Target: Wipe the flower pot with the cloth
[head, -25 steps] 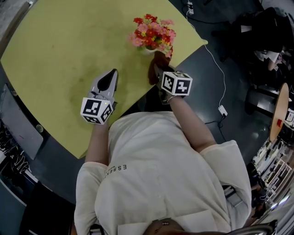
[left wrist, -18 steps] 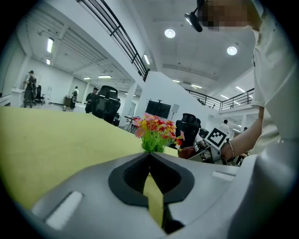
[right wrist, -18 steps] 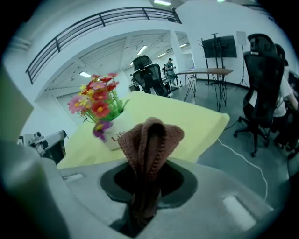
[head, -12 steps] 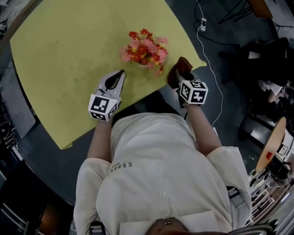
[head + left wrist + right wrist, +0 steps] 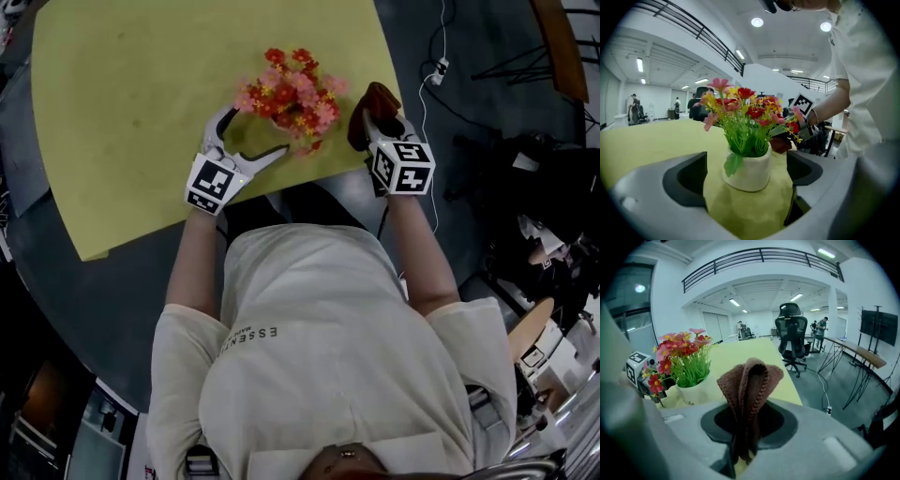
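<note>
I see left gripper [image 5: 251, 133] jaws just opened wide, flower pot [image 5: 749, 172] between them untouched, near table's [image 5: 122, 112] 4 o'clock edge, likely to steady it. Right gripper [image 5: 380, 117], pot's 3 o'clock, pinches brown cloth [image 5: 749, 380] for wiping.

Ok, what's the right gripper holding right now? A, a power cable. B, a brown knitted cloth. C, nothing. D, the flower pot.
B: the right gripper has its jaws closed on a brown knitted cloth, and the flower pot stands apart off to one side of it.
</note>
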### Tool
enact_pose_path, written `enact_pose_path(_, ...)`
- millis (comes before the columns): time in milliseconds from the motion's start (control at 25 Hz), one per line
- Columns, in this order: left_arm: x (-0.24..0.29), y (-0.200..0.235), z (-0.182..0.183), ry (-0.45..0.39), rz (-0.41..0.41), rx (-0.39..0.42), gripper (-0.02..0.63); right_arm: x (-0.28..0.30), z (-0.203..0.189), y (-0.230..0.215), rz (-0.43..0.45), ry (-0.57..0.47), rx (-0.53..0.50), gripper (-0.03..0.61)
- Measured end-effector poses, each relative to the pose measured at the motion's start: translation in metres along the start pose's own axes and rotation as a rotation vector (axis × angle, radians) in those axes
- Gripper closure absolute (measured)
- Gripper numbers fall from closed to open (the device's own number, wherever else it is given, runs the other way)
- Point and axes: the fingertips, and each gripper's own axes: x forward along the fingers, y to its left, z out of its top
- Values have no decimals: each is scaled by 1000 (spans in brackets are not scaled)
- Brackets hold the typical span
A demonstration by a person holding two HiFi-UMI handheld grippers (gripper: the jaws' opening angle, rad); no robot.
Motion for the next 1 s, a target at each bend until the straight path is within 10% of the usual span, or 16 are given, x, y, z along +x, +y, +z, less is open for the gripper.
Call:
enact_pose_path(520,57,-9,-13,86,-221,126,43,10,8,7,48,-34,-131,517)
enact_pose_path(1000,80,-8,-29,204,-185,136,56,16,11,3,102,-25,-149,518)
